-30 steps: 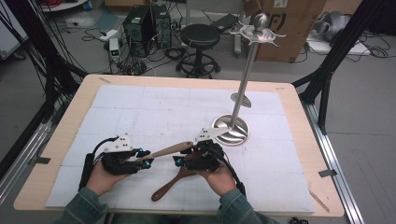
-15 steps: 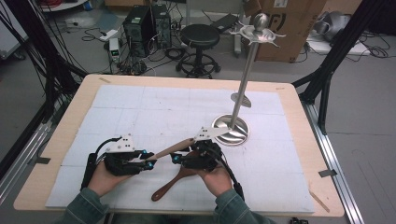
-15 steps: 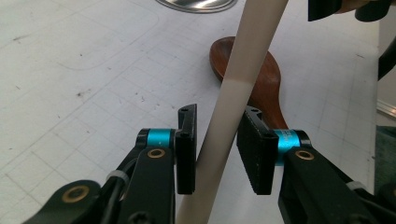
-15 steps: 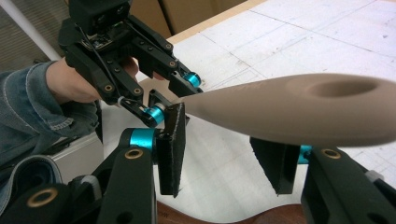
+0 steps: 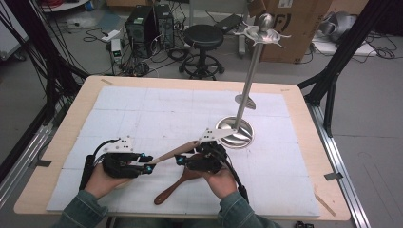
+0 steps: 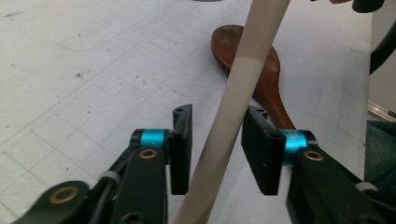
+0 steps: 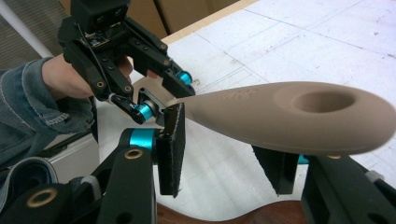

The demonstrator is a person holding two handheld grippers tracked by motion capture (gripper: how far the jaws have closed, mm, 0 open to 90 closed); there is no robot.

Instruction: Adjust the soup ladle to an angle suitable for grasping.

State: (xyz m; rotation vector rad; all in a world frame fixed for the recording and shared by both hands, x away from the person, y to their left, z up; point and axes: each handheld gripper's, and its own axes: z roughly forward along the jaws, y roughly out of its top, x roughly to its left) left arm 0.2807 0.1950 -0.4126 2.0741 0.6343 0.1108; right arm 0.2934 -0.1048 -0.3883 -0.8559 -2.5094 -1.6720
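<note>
Surface: a wooden table (image 5: 294,95) topped with a white gridded mat (image 5: 157,114), lightly scuffed. Beyond its far edge: black cable bundles at left, computer towers (image 5: 152,23), a black stool (image 5: 203,35), a cardboard box (image 5: 304,23) at right.

Left gripper (image 5: 145,164): near the front-left of the mat, held in the person's left hand. In the left gripper view the pale wooden spoon (image 5: 176,152) runs up between the jaws; its handle lies against the left pad, with a gap to the right pad. Not clearly pinched, so the jaws stand slightly spread about it.

Centre: a dark wooden spoon (image 5: 173,186) lies flat on the mat below the pale one, bowl toward the right hand.

Right gripper (image 5: 183,161): its jaws straddle the pale spoon's wider end, which carries an oval hollow; whether the pads press it I cannot tell.

Right: a metal utensil stand (image 5: 247,85) rises from a round base (image 5: 235,133) just behind the right gripper.

Against the earlier frames: hands, spoons and stand all sit as they did; no shift.

Open room: the far and right-front mat are bare; both hands sit close to the near edge.
</note>
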